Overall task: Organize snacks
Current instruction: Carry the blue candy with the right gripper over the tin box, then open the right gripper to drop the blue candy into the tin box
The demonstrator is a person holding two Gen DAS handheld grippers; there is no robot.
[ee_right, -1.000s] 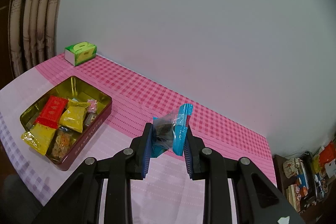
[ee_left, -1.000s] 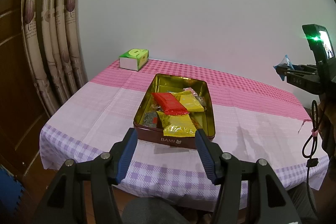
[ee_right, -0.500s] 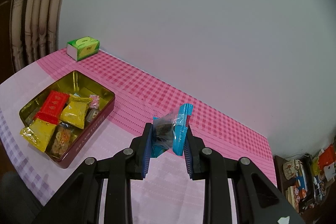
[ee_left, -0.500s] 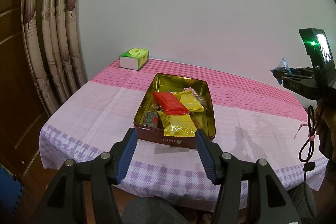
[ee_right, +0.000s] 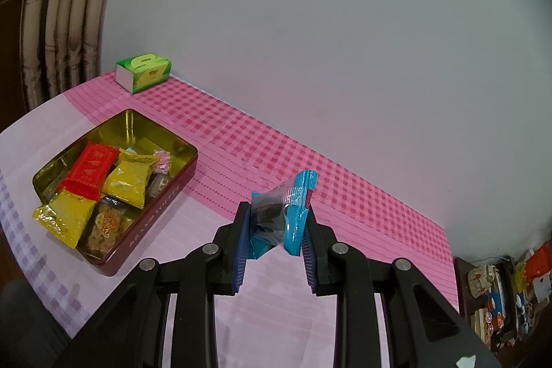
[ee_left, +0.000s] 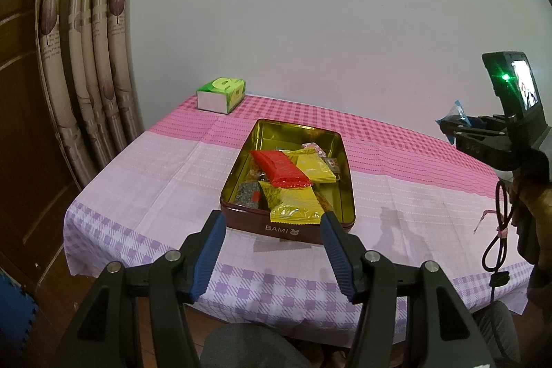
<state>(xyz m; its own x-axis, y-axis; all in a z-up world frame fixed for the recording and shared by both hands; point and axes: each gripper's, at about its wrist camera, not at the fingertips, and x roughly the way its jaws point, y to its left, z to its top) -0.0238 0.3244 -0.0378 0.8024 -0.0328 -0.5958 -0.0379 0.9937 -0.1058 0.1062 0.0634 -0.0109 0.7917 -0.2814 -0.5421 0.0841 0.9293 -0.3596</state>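
Observation:
A dark red tin (ee_left: 241, 220) with a gold inside sits on the pink and lilac tablecloth and holds several snack packets: a red one (ee_left: 279, 168), yellow ones (ee_left: 293, 207) and smaller ones. It also shows in the right wrist view (ee_right: 165, 195). My left gripper (ee_left: 272, 230) is open and empty, just in front of the tin's near edge. My right gripper (ee_right: 274, 223) is shut on a blue and clear snack packet (ee_right: 281, 207), held in the air above the table to the right of the tin. The right gripper also shows in the left wrist view (ee_left: 448, 126).
A green tissue box (ee_left: 220, 93) stands at the table's far left corner by the wall. Curtains (ee_left: 89, 57) hang left of the table. A cluttered shelf (ee_right: 503, 292) is off the table's right end. A black cable (ee_left: 500, 230) hangs from the right gripper.
My right gripper with the blue packet has moved a little higher and towards the tin. My left gripper has stayed still.

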